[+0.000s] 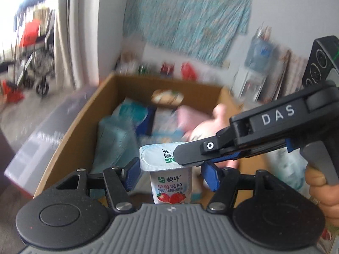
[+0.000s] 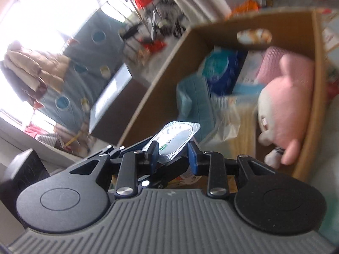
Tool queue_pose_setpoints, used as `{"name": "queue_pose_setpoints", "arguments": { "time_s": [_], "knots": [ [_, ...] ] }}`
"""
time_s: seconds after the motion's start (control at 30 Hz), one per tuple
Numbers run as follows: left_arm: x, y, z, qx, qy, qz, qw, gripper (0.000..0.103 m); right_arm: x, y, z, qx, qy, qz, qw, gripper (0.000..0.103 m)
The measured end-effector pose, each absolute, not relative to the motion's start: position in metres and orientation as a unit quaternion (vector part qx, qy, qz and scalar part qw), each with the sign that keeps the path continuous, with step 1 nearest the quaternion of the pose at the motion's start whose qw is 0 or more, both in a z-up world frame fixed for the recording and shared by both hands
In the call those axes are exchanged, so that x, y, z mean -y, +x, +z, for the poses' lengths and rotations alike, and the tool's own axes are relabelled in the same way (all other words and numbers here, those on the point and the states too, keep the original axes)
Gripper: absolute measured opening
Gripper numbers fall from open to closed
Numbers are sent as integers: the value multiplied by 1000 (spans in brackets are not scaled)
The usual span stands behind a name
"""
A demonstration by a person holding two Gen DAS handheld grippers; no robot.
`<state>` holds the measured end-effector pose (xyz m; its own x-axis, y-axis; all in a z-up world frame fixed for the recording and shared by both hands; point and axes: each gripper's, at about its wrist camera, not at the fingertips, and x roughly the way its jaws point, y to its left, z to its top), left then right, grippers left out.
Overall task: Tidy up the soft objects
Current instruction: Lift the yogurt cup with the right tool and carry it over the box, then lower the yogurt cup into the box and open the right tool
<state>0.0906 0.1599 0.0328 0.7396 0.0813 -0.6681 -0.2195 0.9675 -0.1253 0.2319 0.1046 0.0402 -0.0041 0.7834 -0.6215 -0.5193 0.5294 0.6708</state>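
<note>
Yogurt cup (image 1: 169, 169), pinched at its foil rim by our right gripper (image 1: 184, 158), hangs between the left gripper's (image 1: 169, 174) spread jaws above the half-filled cardboard box (image 1: 63, 144), not yet packed beside the pink plush (image 2: 290, 108).

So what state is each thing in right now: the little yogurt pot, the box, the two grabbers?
Yogurt cup: sealed, upright, foil lid on, held above the box.
Cardboard box: open-topped, partly filled with soft packs.
Pink plush toy: lying inside the box, against its wall.
Left gripper: jaws apart beside the cup; contact unclear.
Right gripper: clamped on the cup's lid rim.
</note>
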Motion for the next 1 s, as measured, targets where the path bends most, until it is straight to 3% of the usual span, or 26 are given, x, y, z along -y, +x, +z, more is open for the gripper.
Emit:
{"name": "queue_pose_setpoints", "arguments": {
  "time_s": [0.47, 1.0],
  "knots": [
    [-209, 101, -4, -467, -157, 78, 867, 66, -145, 253, -19, -615, 130, 447, 636, 30],
    [-201, 83, 14, -425, -146, 74, 890, 68, -139, 256, -27, -621, 148, 435, 635, 34]
  ]
}}
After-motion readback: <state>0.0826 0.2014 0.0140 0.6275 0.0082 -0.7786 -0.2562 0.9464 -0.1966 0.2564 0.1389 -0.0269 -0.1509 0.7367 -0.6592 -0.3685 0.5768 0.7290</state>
